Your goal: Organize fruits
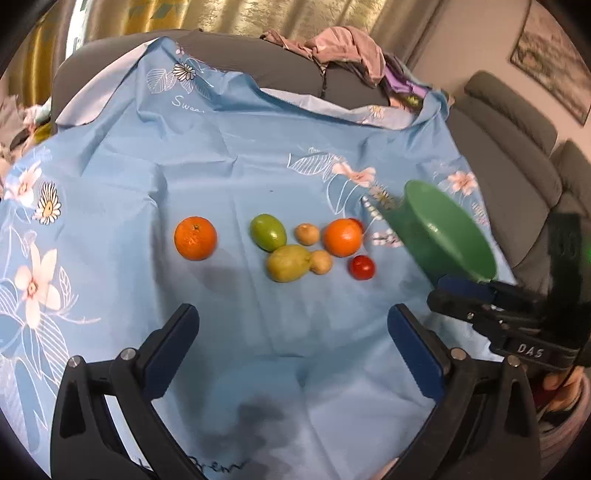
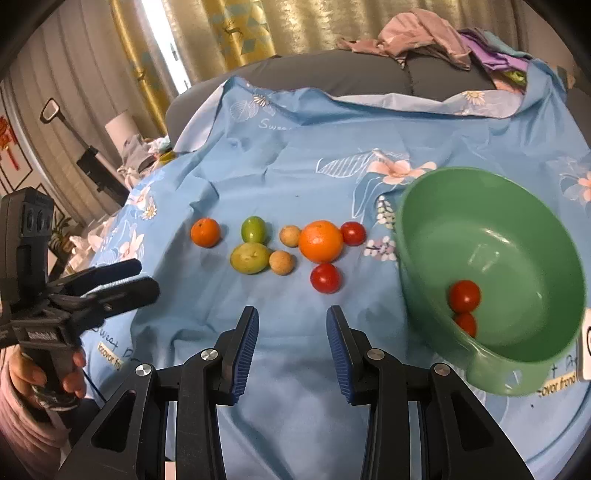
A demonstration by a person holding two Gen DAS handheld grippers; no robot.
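Fruits lie on a blue flowered cloth (image 1: 221, 155): an orange (image 1: 195, 237) apart at the left, a green fruit (image 1: 268, 231), a yellow-green fruit (image 1: 288, 263), two small tan fruits (image 1: 307, 233), a second orange (image 1: 342, 237) and a red tomato (image 1: 362, 267). The same group shows in the right wrist view around the big orange (image 2: 320, 240) and a tomato (image 2: 325, 278). A green bowl (image 2: 517, 266) at the right holds two tomatoes (image 2: 464, 295). My left gripper (image 1: 291, 336) is open and empty. My right gripper (image 2: 291, 332) is open and empty, short of the tomato.
A grey sofa (image 1: 509, 147) with piled clothes (image 1: 340, 48) runs behind and to the right of the cloth. Curtains (image 2: 229, 33) hang at the back. A card (image 2: 585, 349) lies beside the bowl's right rim.
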